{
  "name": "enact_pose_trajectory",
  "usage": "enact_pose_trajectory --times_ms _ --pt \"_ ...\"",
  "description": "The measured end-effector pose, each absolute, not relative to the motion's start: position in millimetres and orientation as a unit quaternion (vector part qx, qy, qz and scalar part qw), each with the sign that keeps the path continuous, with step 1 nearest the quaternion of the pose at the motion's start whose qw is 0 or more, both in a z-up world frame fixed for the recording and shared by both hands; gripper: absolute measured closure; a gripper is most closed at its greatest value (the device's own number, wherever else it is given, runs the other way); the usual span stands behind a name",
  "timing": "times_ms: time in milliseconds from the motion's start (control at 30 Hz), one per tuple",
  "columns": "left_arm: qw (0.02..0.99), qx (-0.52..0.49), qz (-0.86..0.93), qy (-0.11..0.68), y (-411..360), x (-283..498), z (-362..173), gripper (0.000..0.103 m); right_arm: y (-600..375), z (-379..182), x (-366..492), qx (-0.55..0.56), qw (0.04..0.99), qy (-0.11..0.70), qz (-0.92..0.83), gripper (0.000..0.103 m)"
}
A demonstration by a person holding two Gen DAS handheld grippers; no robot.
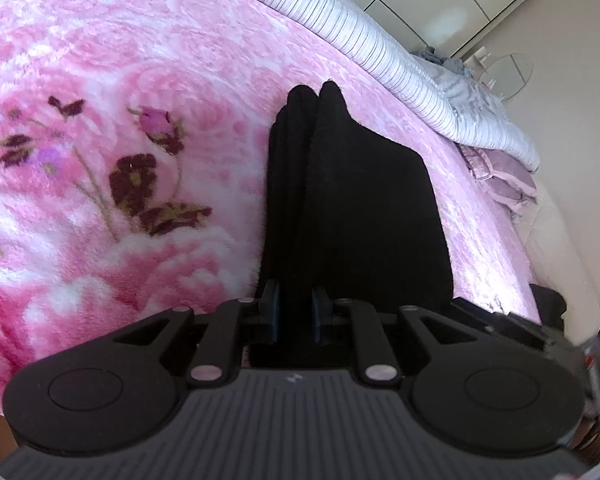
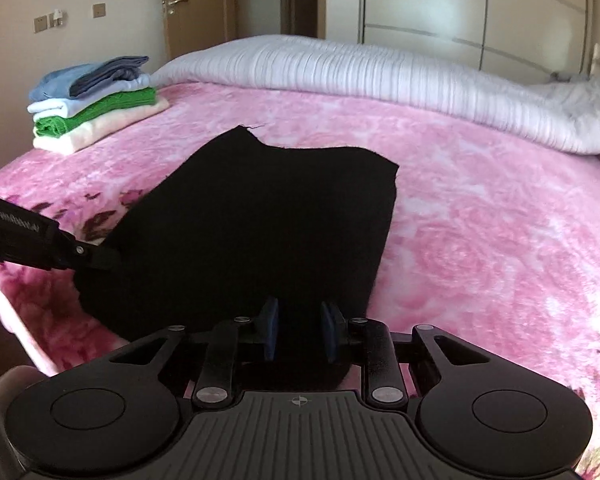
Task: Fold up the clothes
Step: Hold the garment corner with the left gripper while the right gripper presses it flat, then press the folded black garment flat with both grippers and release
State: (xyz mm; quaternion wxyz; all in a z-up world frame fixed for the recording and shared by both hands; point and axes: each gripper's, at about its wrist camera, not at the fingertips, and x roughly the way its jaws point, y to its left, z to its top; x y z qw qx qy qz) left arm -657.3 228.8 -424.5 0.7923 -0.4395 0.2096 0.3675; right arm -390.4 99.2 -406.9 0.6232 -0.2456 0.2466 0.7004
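A wooden door (image 2: 176, 4) stands in beige walls beside pale wardrobe doors (image 2: 424, 4), daylit.

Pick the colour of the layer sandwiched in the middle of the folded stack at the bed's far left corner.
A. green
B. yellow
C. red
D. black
A: in the right wrist view the folded stack on the pink blanket shows a bright green layer between a cream piece at the bottom and pale blue and grey pieces on top; the black garment lies apart, nearer the camera.
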Motion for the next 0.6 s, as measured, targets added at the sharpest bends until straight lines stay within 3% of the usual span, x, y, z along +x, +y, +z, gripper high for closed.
enact_pose_trajectory --times_ms 100,333,500,600 --pt "0.804 -0.403 0.377 0.22 230.1 -650.5 -403.3 0.091 100.6 -385.4 -369.4 -0.211 0.605 0.289 0.711 0.079" --pt "0.835 -0.335 0.381 0.214 256.6 -619.2 -363.9 0.092 139.5 -370.7 -340.6 -0.155 0.647 0.285 0.69 0.079" --pt "0.829 -0.3 0.397 0.257 286.5 -576.5 -384.0 0.093 173.2 -390.6 -348.7 -0.159 0.652 0.282 0.686 0.079" --pt "0.82 -0.294 0.41 0.27 298.7 -570.8 -406.7 0.1 188.2 -411.9 -353.0 -0.168 0.645 0.284 0.69 0.079"
